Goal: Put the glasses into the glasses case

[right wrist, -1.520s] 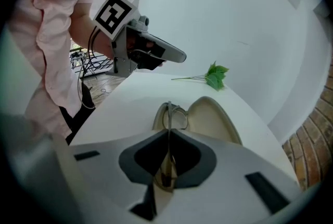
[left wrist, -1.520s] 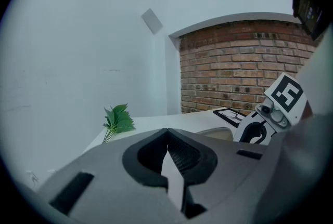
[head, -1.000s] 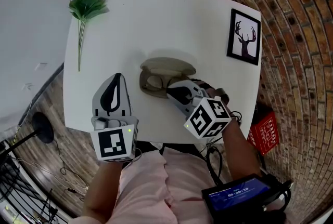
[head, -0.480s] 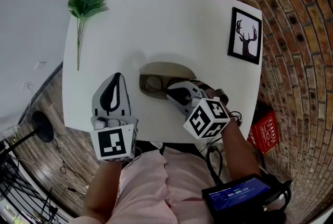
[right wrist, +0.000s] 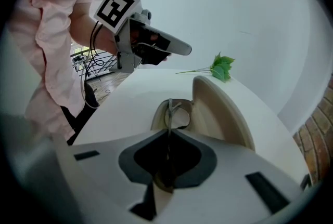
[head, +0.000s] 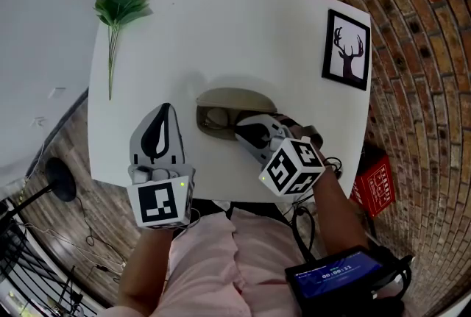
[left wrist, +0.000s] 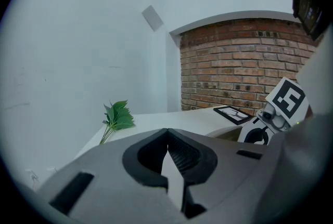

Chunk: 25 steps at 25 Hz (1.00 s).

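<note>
White tabletop [head: 221, 29] filled the middle of the head view, with a plain pale wall along the left edge and a red brick wall [head: 419, 51] curving down the right. A green leafy sprig [head: 121, 6] lay at the table's upper left corner, and a black-framed deer picture [head: 346, 51] lay near its upper right corner, well apart from everything else. A beige glasses case [head: 239, 97] sat open near the table's centre, its lid raised on the far side.

The right gripper [head: 241, 129] reached in from the lower right of the frame, angled down into the open case. In the right gripper view its jaws were pressed together on a thin side arm of the glasses [right wrist: 175, 112], which ran up out of the jaws; the front of the glasses hung just beyond, inside the hollow of the case and in front of the lid. Whether the frame touched the bottom of the case could not be told.

The left gripper [head: 168, 109] hung over the table at the lower left of the head view, beside the case but clear of it. In the left gripper view its jaws met tip to tip with nothing between them.

A red printed box [head: 377, 189] lay on the floor at the right edge, below the table
</note>
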Each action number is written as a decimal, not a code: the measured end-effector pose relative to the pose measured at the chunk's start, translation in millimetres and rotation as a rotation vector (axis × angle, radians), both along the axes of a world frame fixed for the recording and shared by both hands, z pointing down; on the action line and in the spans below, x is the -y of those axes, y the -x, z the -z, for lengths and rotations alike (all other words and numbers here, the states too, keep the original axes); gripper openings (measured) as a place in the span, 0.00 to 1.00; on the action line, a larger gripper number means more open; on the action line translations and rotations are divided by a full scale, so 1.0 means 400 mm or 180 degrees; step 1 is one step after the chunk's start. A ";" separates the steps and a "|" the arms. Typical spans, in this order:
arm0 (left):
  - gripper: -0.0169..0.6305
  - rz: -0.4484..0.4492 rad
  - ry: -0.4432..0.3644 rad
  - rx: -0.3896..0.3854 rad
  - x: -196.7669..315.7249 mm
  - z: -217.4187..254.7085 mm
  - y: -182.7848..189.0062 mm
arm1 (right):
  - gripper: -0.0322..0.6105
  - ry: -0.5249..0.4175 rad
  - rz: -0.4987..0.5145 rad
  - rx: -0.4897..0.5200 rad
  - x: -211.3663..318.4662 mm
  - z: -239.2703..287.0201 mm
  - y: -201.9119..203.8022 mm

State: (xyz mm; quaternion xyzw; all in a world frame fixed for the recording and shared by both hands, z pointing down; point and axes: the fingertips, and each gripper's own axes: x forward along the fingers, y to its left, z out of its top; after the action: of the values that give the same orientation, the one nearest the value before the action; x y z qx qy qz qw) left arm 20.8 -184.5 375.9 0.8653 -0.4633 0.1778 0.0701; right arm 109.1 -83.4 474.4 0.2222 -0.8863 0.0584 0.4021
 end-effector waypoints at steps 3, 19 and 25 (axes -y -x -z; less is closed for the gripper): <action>0.04 -0.0012 0.0012 -0.0035 -0.002 0.001 -0.004 | 0.11 -0.0021 0.0013 -0.0048 0.000 0.000 0.001; 0.04 -0.0033 0.0005 -0.0023 -0.004 0.006 -0.010 | 0.19 -0.0198 0.0014 -0.0029 0.011 0.031 0.009; 0.04 0.0006 0.0038 0.0038 -0.004 0.003 0.000 | 0.19 -0.0247 -0.0001 -0.0036 0.012 0.037 0.008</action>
State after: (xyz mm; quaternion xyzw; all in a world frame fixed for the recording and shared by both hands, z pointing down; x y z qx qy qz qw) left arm 20.8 -182.7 374.8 0.8634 -0.4634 0.1856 0.0728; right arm 105.9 -88.1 459.7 0.2381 -0.8856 0.0228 0.3982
